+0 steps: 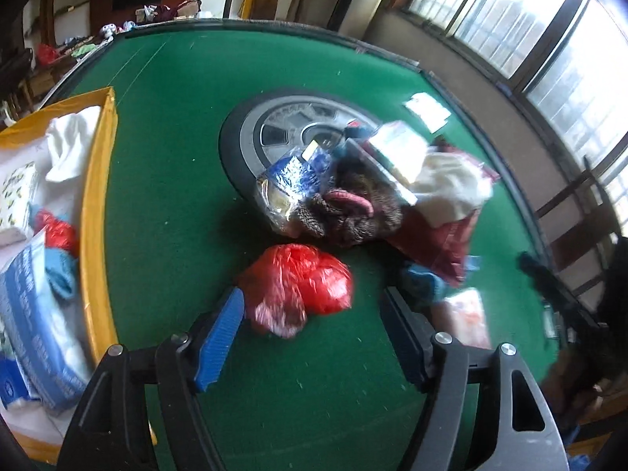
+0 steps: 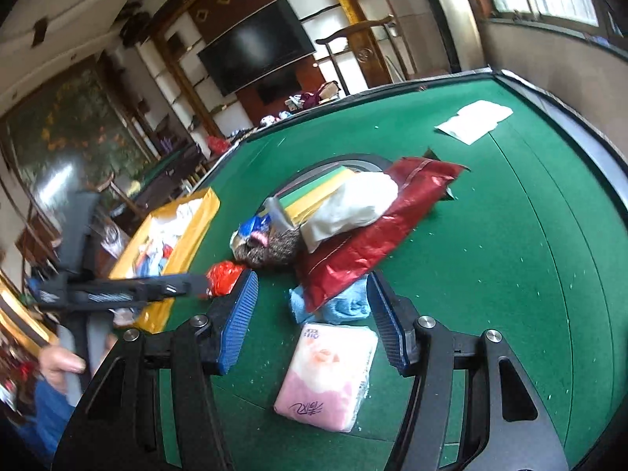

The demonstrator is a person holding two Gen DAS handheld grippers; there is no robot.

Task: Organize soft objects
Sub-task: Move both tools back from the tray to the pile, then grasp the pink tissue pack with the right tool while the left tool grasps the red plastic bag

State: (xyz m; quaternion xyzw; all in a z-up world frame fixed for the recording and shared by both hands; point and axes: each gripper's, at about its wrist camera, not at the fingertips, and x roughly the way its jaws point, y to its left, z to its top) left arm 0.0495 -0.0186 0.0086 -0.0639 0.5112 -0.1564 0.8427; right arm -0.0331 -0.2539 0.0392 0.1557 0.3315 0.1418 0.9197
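Observation:
A crumpled red plastic bag (image 1: 302, 286) lies on the green table (image 1: 176, 204), just ahead of and between the tips of my left gripper (image 1: 312, 296). Its blue pads stand apart from the bag, open. Behind it a pile holds a brown knitted piece (image 1: 353, 212), a white cloth (image 1: 447, 184) and a dark red foil bag (image 2: 376, 227). My right gripper (image 2: 312, 278) is open over a pink tissue pack (image 2: 329, 376) and a blue cloth (image 2: 337, 308), touching neither. The left gripper (image 2: 117, 294) shows in the right wrist view, pointing at the red bag (image 2: 223, 278).
A yellow bin (image 1: 98, 180) at the left holds white cloths, packs and a red bag. A grey wheel-like disc (image 1: 251, 137) lies under the pile. A white paper (image 2: 475, 119) rests near the far edge. Chairs and windows ring the table.

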